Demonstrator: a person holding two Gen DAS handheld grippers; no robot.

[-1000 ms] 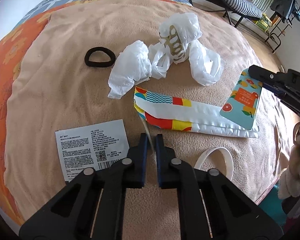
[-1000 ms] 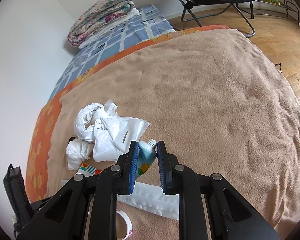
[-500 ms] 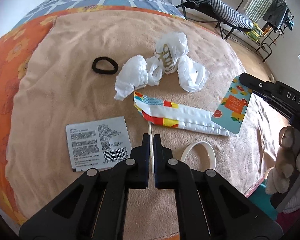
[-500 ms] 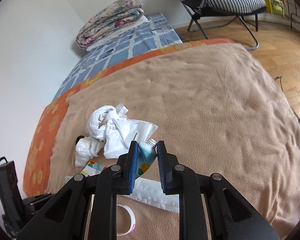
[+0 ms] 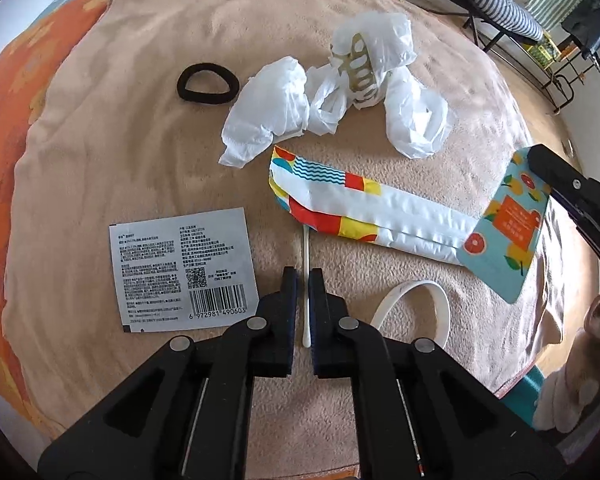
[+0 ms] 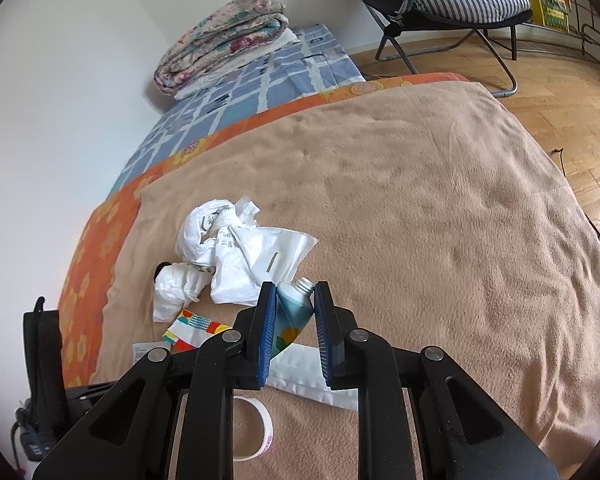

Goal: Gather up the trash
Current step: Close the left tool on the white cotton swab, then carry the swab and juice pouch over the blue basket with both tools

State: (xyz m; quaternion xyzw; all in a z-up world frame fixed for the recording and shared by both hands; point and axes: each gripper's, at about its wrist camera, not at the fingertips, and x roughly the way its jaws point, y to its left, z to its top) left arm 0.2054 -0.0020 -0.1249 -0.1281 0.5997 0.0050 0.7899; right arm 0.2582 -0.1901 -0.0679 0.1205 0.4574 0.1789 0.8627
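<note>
Left claw (image 5: 303,276) pinching cotton swab (image 5: 306,280) just below striped wrapper (image 5: 364,210): thin stick risking slipping out. Right claw (image 6: 294,300) squeezing tube (image 6: 294,308) near cap end, above wrapper; tube possibly pivoting loose.

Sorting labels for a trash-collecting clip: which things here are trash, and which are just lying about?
Trash: cotton swab, tube, plastic bags, crumpled tissue, colourful wrapper, printed sachet.

Lying about, probably: hair tie, white ring, folded quilt, chair.
</note>
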